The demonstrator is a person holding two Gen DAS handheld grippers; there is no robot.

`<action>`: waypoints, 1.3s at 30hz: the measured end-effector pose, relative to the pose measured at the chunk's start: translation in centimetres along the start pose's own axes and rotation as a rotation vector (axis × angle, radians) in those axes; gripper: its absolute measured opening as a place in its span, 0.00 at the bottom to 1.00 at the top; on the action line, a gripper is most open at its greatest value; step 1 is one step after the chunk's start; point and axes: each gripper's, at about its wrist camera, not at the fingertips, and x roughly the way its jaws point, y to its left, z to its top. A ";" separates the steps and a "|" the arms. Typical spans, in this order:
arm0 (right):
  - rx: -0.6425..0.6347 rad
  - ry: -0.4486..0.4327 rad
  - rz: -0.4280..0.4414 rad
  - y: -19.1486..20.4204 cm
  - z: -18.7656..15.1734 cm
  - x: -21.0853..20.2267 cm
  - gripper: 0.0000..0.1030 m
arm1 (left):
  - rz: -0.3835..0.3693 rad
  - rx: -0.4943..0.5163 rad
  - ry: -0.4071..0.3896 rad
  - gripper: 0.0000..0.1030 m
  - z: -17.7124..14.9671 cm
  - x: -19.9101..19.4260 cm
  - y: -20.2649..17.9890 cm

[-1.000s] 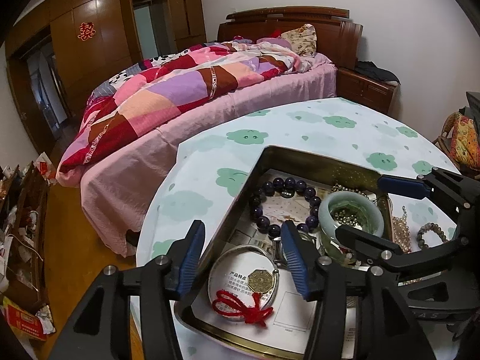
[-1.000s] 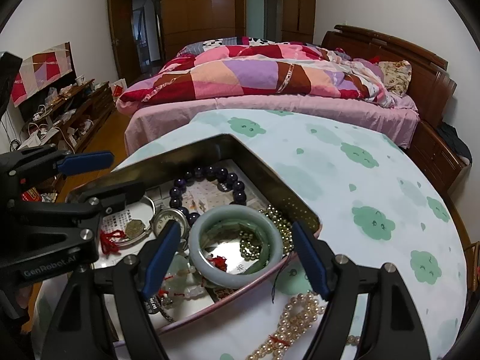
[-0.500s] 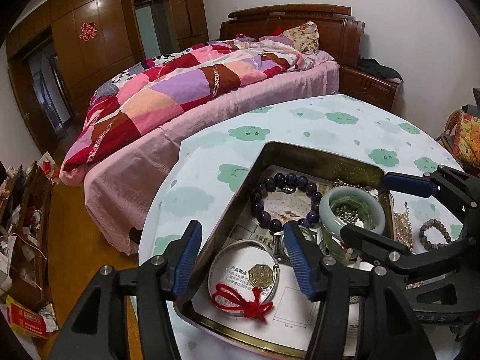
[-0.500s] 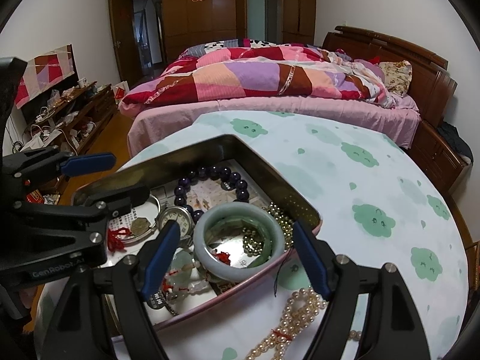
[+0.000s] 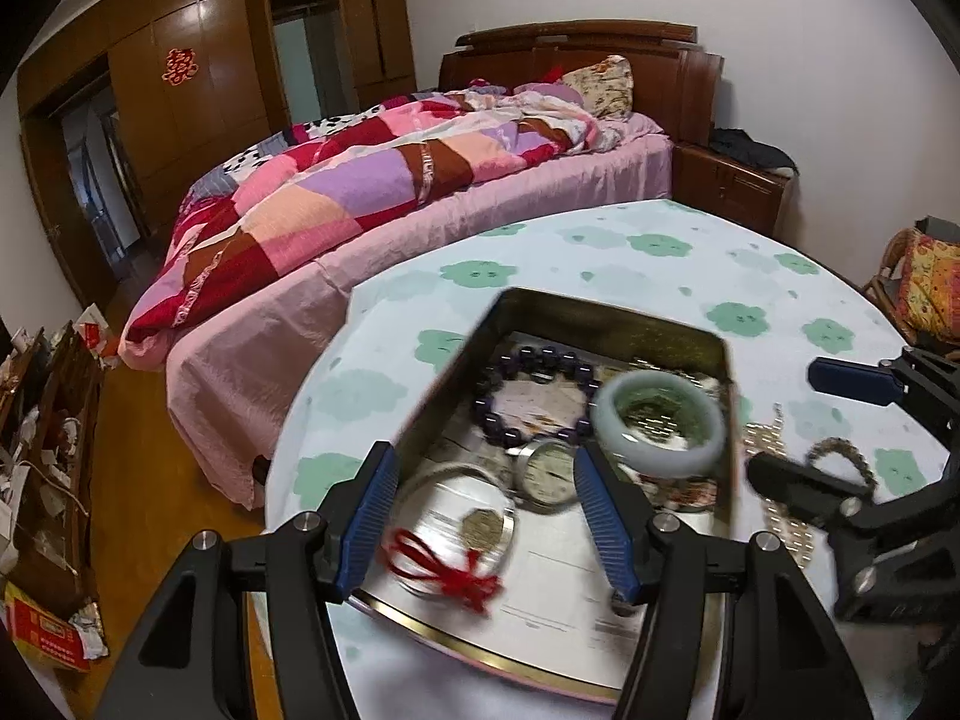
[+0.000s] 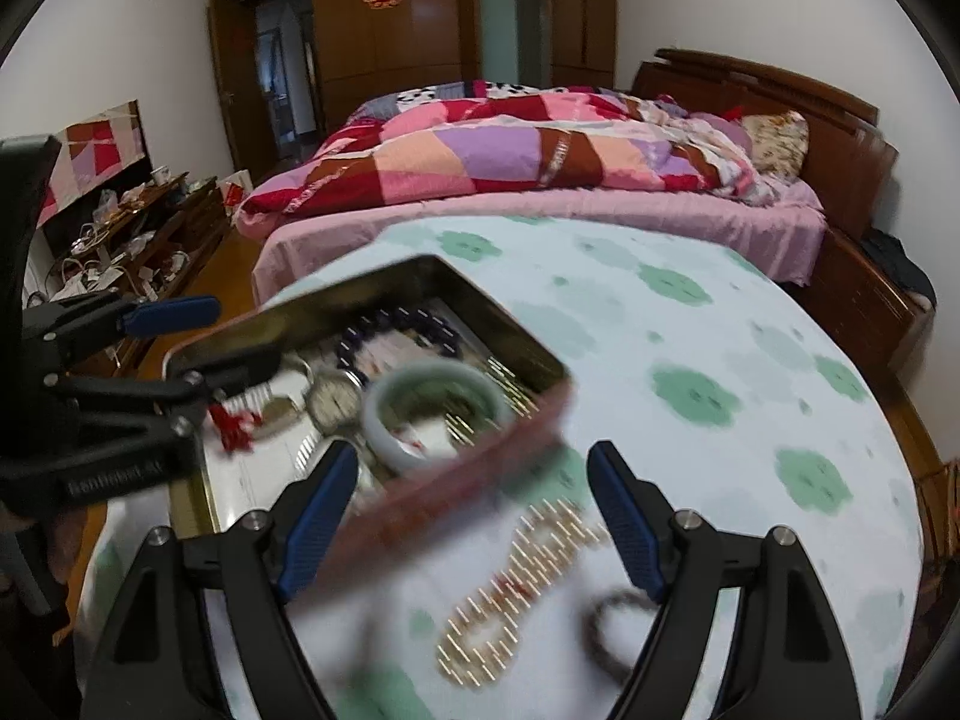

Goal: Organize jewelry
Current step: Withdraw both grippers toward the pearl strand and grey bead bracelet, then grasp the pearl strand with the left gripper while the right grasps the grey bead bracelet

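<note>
A metal tin [image 5: 606, 315] [image 6: 420, 270] on the round table holds a dark bead bracelet [image 5: 540, 357], a jade bangle [image 5: 660, 420] [image 6: 390, 438], a watch face [image 5: 549, 474] and a coin with a red knot [image 5: 468, 576]. My left gripper [image 5: 486, 510] is open and empty over the tin's near end. My right gripper [image 6: 474, 516] is open and empty above the tin's right edge, over a pearl necklace [image 6: 516, 594] and a brown bead bracelet [image 6: 612, 630] on the cloth; it also shows in the left wrist view [image 5: 780, 426].
The table has a white cloth with green clouds [image 6: 750, 420]. A bed with a patchwork quilt [image 5: 372, 192] stands just behind it. A cluttered low cabinet [image 6: 132, 222] runs along the left wall, with wood floor between.
Both grippers have drawn back and up from the tin. The right one has swung right, off the bangle and over the pearls on the cloth. Both stay open and empty.
</note>
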 end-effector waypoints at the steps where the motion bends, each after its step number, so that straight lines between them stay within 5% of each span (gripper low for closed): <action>1: 0.014 0.003 -0.010 -0.8 -0.6 -0.5 0.78 | -0.010 0.010 -0.003 0.60 -0.1 -0.2 -0.6; 9: 0.098 0.076 -0.123 -6.1 -5.2 -2.4 0.79 | -0.076 0.074 -0.019 0.60 -1.1 -1.3 -4.9; 19: 0.088 0.125 -0.122 -6.4 -6.0 -1.2 0.77 | -0.159 0.142 -0.018 0.60 -1.8 -2.2 -9.1; 20: 0.081 0.141 -0.118 -6.3 -6.2 -0.9 0.73 | -0.169 0.147 -0.018 0.60 -1.9 -2.2 -9.4; 21: 0.078 0.171 -0.113 -6.3 -6.2 -0.4 0.57 | -0.177 0.154 -0.016 0.60 -2.0 -2.2 -9.7; 22: 0.077 0.174 -0.117 -6.3 -6.3 -0.3 0.55 | -0.180 0.163 -0.013 0.60 -2.1 -2.2 -10.1; 24: 0.062 0.169 -0.114 -6.3 -6.3 -0.6 0.23 | -0.193 0.184 -0.014 0.60 -2.3 -2.2 -11.1; 26: 0.073 0.168 -0.112 -6.7 -6.6 -0.9 0.11 | -0.212 0.200 -0.011 0.60 -2.4 -2.1 -12.1; 32: 0.116 0.143 -0.119 -8.2 -7.9 -2.6 0.10 | -0.264 0.277 0.032 0.56 -3.0 -0.7 -15.4; 38: 0.140 0.098 -0.107 -8.6 -8.2 -3.9 0.10 | -0.216 0.281 0.122 0.47 -3.2 2.6 -16.3; 39: 0.142 0.089 -0.102 -8.5 -8.2 -4.0 0.10 | -0.228 0.267 0.127 0.32 -3.1 2.7 -16.1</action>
